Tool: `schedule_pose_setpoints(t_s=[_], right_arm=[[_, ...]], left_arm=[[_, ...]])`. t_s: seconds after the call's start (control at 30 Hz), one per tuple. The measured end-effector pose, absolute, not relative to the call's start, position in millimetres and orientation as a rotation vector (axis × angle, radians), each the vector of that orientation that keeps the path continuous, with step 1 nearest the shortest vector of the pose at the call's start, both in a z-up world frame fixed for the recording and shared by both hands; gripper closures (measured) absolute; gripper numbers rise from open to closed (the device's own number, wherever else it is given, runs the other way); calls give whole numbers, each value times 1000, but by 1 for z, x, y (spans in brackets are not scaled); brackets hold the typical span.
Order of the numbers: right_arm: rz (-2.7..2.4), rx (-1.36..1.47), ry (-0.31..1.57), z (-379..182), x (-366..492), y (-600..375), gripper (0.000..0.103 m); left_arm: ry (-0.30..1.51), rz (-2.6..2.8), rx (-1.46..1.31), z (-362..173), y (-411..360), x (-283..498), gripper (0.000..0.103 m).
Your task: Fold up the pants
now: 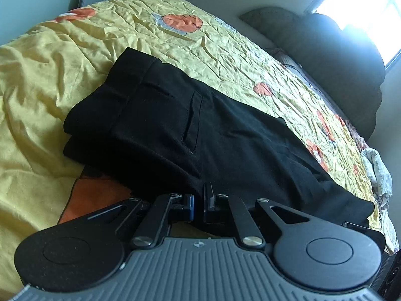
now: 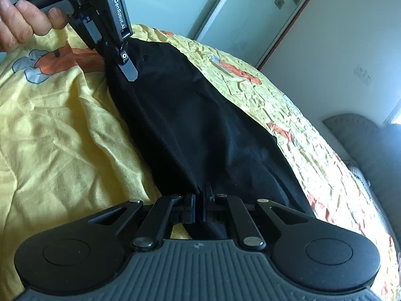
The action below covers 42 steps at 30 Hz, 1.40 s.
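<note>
Yellow flowered bedspread (image 1: 50, 57) under black pants (image 1: 175, 115), both grippers' jaws clamped on their fabric.

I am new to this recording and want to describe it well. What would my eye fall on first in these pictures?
First, the black pants lying across the middle of a wrinkled yellow bedspread with orange flowers. Next, the two grippers: the left gripper and the right gripper are each shut on an edge of the pants. In the right wrist view, a hand holds the left gripper at top left.
</note>
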State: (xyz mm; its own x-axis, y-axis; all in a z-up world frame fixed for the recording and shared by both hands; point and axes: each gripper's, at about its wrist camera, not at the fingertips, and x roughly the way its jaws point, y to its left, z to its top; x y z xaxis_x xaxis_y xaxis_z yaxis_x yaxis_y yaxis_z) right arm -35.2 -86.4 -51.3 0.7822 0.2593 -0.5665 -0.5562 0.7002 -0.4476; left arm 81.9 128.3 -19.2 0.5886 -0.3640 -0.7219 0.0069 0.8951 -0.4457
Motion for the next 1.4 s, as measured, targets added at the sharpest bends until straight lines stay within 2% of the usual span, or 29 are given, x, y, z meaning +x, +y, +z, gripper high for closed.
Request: schedule_pose_setpoints(t_s=[0.3, 0.33, 0.37, 0.53, 0.63, 0.67, 0.73, 0.77, 0.8, 0.93, 1.07, 1.17, 1.3, 1.4], right_arm=[[473, -581, 506, -55, -48, -99, 96], [482, -552, 524, -53, -48, -105, 95], [490, -506, 546, -51, -49, -112, 95], [506, -236, 579, -29, -65, -176, 86], [380, -75, 555, -19, -78, -232, 85], [306, -12, 547, -19, -82, -256, 81], [175, 94, 563, -24, -86, -294, 62], [106, 156, 569, -29, -91, -315, 46], [66, 198, 576, -34, -95, -331, 42], [7, 211, 663, -48, -117, -359, 42], [-59, 321, 522, -24, -142, -394, 44], [-150, 344, 463, -18, -137, -428, 35], [-160, 458, 585, -44, -105, -482, 35], [-179, 427, 666, -63, -82, -506, 35]], left_arm=[[923, -189, -382, -15, 120, 79, 93], [930, -191, -376, -14, 120, 79, 90], [940, -193, -363, -12, 120, 79, 85], [972, -171, -261, 3, 125, 71, 81], [981, -168, -212, 18, 124, 60, 85], [962, -185, -183, 27, 119, 56, 83], [915, -236, -130, 45, 105, 49, 83], [886, -267, -110, 54, 96, 47, 83], [860, -297, -98, 60, 87, 45, 82], [816, -447, -78, 69, 39, 54, 65], [823, -599, -65, 53, -26, 70, 63], [847, -677, -39, 31, -77, 81, 62], [910, -685, -9, -1, -122, 89, 62], [922, -695, 0, -13, -135, 88, 62]])
